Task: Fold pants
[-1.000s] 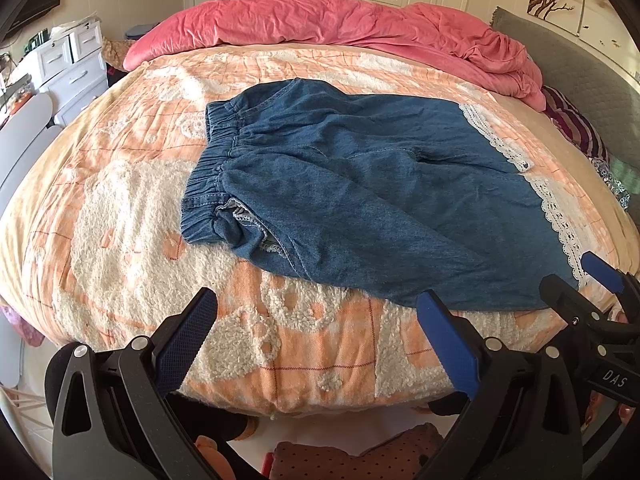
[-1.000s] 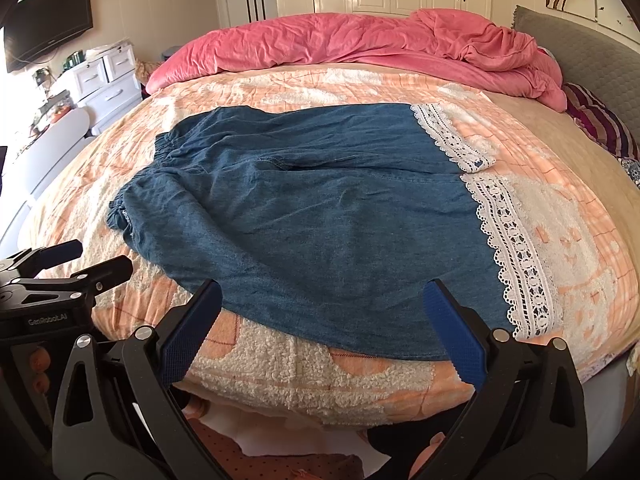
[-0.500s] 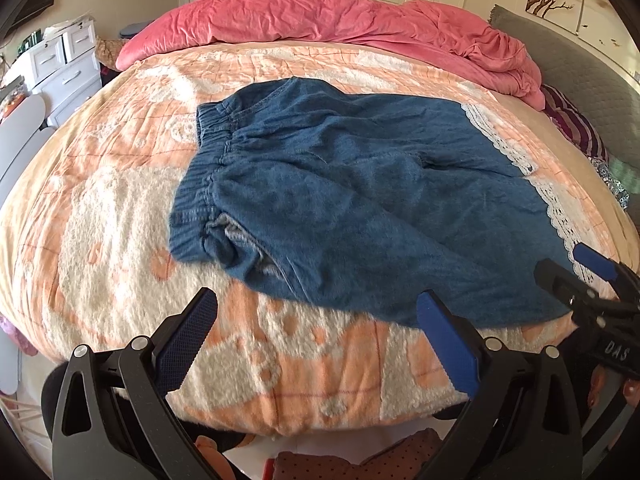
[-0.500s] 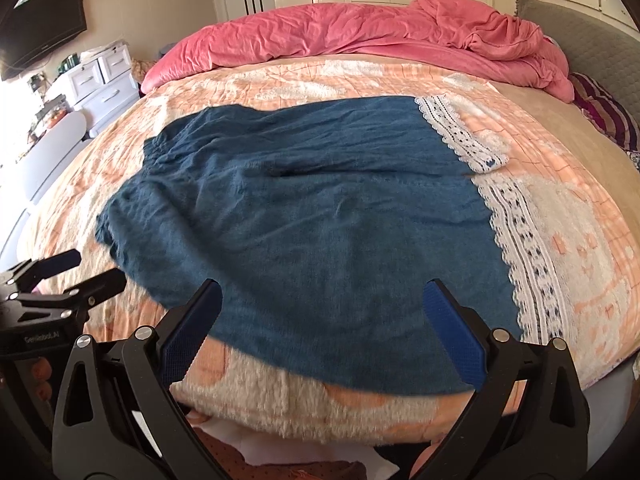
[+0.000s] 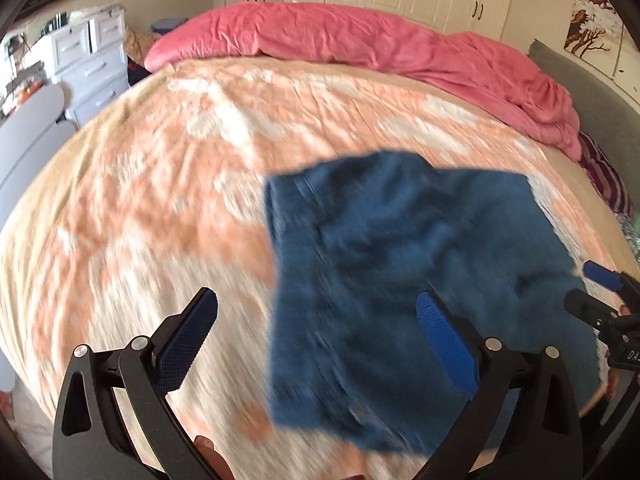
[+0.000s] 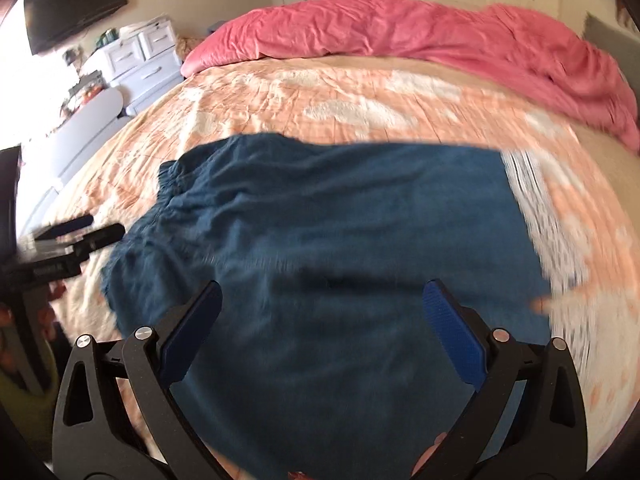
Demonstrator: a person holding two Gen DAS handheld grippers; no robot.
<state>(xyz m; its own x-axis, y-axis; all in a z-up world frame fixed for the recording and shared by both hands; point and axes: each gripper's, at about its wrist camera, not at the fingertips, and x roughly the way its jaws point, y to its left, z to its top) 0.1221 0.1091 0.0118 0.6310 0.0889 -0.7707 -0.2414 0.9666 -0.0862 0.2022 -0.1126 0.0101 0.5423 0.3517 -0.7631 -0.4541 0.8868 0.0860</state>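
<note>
Blue denim pants (image 5: pixel 400 280) with white lace hems lie flat on the bed, waistband to the left, hems to the right. They also show in the right wrist view (image 6: pixel 340 240). My left gripper (image 5: pixel 316 336) is open and empty, low over the waistband end near the bed's front edge. My right gripper (image 6: pixel 322 328) is open and empty, low over the middle of the near leg. The right gripper shows at the right edge of the left wrist view (image 5: pixel 596 292). The left gripper shows at the left of the right wrist view (image 6: pixel 86 230). Both views are motion-blurred.
The bed carries an orange and white blanket (image 5: pixel 160 200) and a bunched pink duvet (image 5: pixel 380 52) at the back. A white drawer unit (image 5: pixel 88 64) stands to the left, wardrobes behind, a grey headboard (image 5: pixel 592 92) on the right.
Both grippers have moved forward and down, closer to the pants. The left wrist view has swung left, so the pants now sit to its right. Both stay open.
</note>
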